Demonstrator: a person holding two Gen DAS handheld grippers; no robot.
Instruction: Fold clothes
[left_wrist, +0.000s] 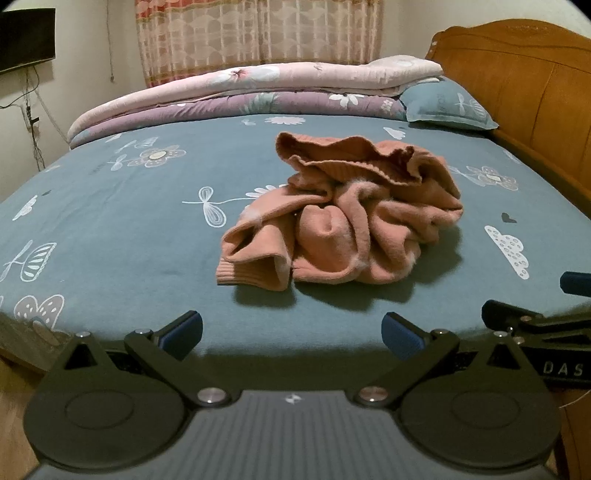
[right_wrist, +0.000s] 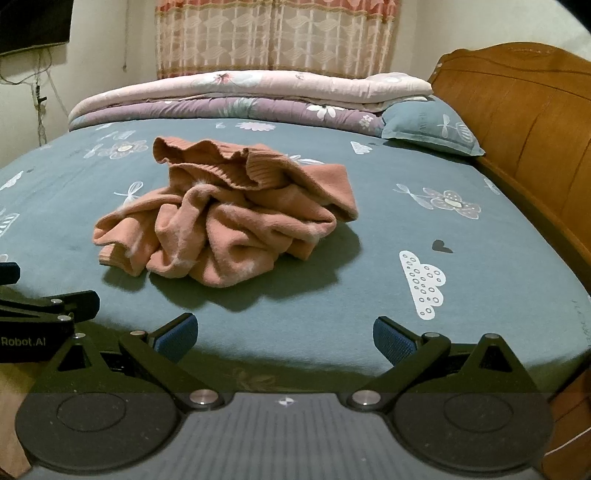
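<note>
While the bed (left_wrist: 129, 229) fills mid-frame, the pink garment (left_wrist: 343, 218) is seen crumpled at its centre, unfolded, and both the left gripper (left_wrist: 291, 334) and right gripper (right_wrist: 285, 338) are held spread wide and empty at lower frame, seemingly readied for reaching.

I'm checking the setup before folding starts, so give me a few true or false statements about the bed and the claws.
1. The pink garment lies crumpled on the bed sheet. True.
2. The left claw grips the garment. False: it is open, short of it.
3. The right claw is open and holds nothing. True.
4. The pillow rests on the garment. False: it lies apart, by the headboard.
</note>
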